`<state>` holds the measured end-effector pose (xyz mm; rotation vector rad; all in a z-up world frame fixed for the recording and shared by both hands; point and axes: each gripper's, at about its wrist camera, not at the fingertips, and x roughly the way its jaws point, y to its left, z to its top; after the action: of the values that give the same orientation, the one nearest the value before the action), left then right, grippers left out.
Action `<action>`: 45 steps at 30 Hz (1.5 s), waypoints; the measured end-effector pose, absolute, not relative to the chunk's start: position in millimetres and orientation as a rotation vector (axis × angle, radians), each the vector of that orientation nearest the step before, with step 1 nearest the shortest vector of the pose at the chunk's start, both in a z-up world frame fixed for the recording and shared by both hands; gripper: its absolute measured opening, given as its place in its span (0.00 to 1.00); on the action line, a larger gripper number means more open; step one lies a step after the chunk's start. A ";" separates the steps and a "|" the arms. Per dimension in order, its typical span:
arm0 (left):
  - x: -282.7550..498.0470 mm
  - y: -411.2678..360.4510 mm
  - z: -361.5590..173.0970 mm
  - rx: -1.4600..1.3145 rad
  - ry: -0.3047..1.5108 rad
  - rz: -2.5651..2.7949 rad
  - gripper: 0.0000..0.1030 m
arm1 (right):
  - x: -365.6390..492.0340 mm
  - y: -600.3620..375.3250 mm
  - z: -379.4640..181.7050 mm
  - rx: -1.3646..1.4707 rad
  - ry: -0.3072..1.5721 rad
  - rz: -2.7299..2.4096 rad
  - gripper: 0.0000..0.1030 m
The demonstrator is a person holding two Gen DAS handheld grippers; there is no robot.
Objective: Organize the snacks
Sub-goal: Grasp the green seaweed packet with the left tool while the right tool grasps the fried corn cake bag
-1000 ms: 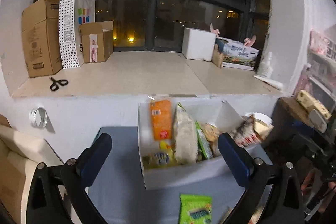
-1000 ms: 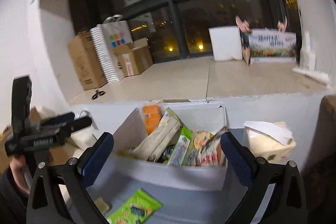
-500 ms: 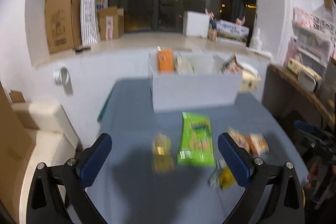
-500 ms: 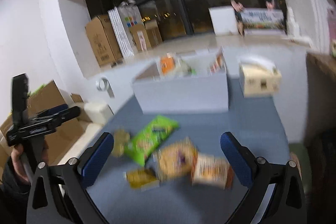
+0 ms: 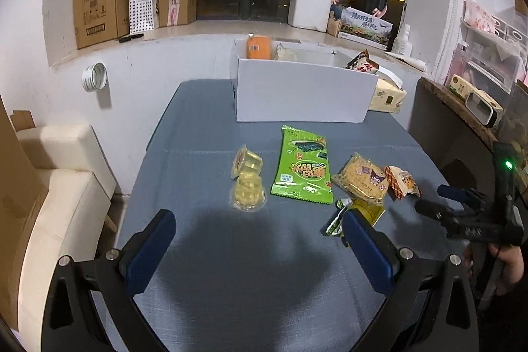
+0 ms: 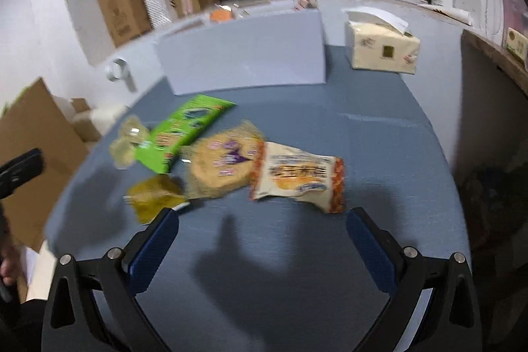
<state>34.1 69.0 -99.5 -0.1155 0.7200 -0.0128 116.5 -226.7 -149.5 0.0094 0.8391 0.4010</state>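
Both claws, left (image 5: 257, 236) and right (image 6: 262, 230), hang spread and empty over the near counter (image 5: 231, 286). Loose snack packets (image 5: 302, 167) lie mid-counter, apparently awaiting sorting into the far white box (image 5: 302, 94), already part-filled.

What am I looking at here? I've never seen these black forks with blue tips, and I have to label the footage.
No robot: a person carries a hand-held gripper in each hand, with a fisheye camera on each looking along its blue pads. One picture is from the left gripper, the other from the right gripper. Both have jaws open, holding nothing. On the blue tablecloth lie loose snacks: two jelly cups, a green seaweed packet, a round cracker pack and an orange-edged packet. Behind stands a white box already holding snacks.
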 end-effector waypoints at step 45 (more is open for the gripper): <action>246.3 -2.5 -171.3 0.060 1.078 -0.120 0.65 | 90.5 -274.7 -124.0 0.120 0.719 0.357 0.63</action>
<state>246.3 -2.5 -171.3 0.0596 1.0778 -0.1195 90.5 -274.7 -124.0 0.1200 0.7188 0.3567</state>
